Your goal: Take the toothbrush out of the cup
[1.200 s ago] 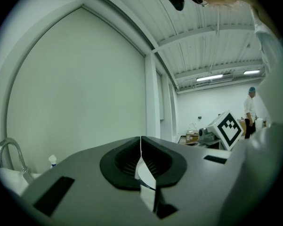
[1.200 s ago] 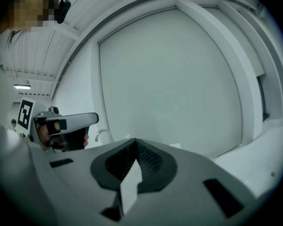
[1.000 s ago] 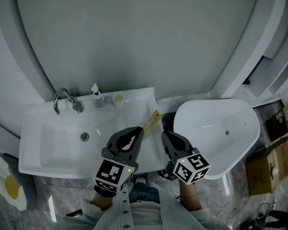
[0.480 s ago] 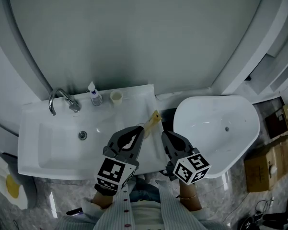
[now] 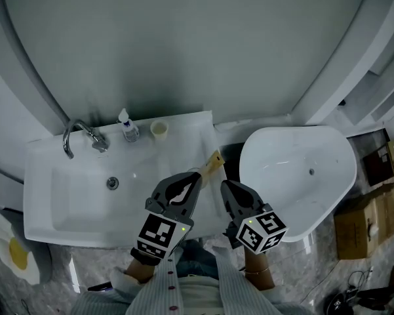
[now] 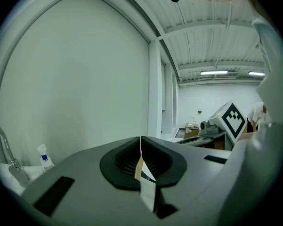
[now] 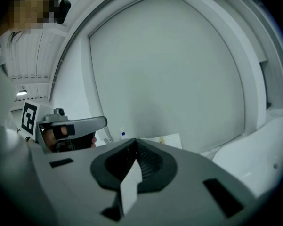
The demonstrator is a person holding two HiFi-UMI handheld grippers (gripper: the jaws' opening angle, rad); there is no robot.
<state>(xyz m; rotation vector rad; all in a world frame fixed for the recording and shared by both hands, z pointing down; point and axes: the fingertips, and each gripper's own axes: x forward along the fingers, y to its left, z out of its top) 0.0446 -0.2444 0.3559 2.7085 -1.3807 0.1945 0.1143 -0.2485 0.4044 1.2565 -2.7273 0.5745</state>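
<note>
A small cream cup [image 5: 158, 129] stands on the back ledge of the white sink [image 5: 52, 205], with nothing sticking out of it. My left gripper [image 5: 198, 174] is shut on a tan-handled toothbrush [image 5: 214, 162], which pokes up and to the right past the sink's right rim. In the left gripper view a tan sliver of the toothbrush [image 6: 138, 167] shows between the shut jaws of the left gripper [image 6: 141, 141]. My right gripper [image 5: 224, 184] hangs just to the right, shut and holding nothing. In its own view the right gripper [image 7: 135, 143] points toward the cup [image 7: 162, 139].
A chrome tap [image 5: 75, 138] and a small pump bottle [image 5: 127, 127] stand on the sink ledge left of the cup. A white tub [image 5: 328, 149] lies to the right, with cardboard boxes [image 5: 367, 225] beyond it. An egg-shaped mat [image 5: 13, 254] lies on the floor at left.
The sink has slid slightly up and left in the head view. Both grippers stay shut side by side, and the toothbrush stays in the left one.
</note>
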